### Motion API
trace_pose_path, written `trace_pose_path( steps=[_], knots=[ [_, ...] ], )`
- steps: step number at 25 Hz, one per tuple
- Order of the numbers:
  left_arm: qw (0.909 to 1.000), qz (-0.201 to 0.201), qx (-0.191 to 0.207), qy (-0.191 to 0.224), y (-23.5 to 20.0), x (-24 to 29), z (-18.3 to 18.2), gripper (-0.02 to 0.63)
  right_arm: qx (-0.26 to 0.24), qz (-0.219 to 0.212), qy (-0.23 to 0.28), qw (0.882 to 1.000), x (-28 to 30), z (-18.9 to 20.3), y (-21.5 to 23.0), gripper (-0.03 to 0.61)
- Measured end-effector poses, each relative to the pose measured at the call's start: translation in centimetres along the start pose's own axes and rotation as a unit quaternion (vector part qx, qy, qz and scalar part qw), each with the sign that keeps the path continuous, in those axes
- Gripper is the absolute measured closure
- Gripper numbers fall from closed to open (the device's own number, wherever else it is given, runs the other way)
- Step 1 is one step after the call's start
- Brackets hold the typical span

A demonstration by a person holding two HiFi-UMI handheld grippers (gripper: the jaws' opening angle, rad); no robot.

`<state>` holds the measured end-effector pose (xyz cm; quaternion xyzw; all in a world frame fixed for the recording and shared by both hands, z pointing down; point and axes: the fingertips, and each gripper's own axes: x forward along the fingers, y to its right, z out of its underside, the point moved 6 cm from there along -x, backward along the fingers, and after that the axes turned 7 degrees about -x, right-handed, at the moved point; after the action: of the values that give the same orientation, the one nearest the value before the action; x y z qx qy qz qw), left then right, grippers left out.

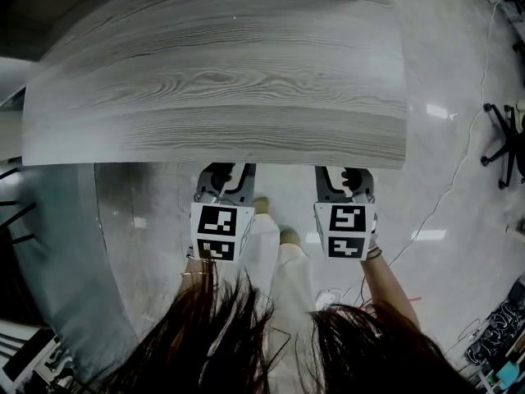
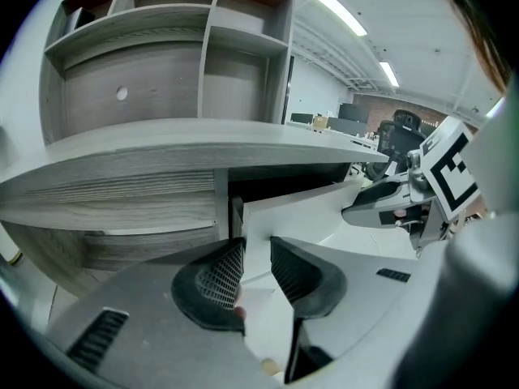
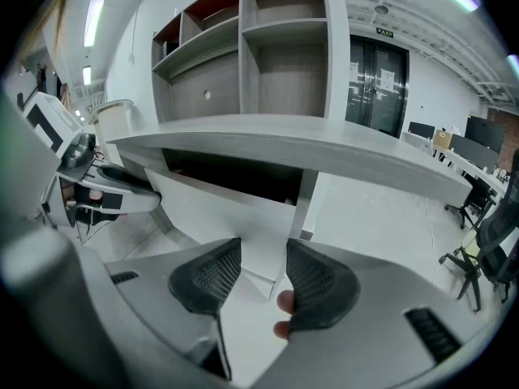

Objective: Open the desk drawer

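Note:
The grey wood desk top (image 1: 213,80) fills the head view, and both grippers reach under its front edge with their tips hidden. In the left gripper view, my left gripper (image 2: 257,254) holds its pads close around the left end of the white drawer front (image 2: 308,217). A dark gap shows behind the panel under the desk top (image 2: 162,148). In the right gripper view, my right gripper (image 3: 264,258) has the right end of the same white drawer front (image 3: 219,209) between its pads. Each gripper shows in the other's view: the right gripper (image 2: 389,205) and the left gripper (image 3: 105,197).
An open shelf unit (image 2: 203,63) stands on the desk's back. A desk leg (image 3: 304,205) drops just right of the drawer. Office chairs (image 1: 504,142) and floor cables (image 1: 435,212) lie to the right. The person's legs (image 1: 283,261) stand between the grippers.

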<state>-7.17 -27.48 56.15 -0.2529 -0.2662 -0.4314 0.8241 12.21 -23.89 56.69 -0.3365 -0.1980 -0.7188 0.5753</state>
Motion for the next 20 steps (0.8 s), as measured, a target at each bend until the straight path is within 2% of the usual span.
trace_pose_path(
  steps=[20],
  knots=[
    [0.9995, -0.024, -0.011, 0.019, 0.78, -0.09, -0.11, 0.523, -0.009, 0.004, 0.006, 1.000, -0.22, 0.28, 0.54, 0.408]
  ],
)
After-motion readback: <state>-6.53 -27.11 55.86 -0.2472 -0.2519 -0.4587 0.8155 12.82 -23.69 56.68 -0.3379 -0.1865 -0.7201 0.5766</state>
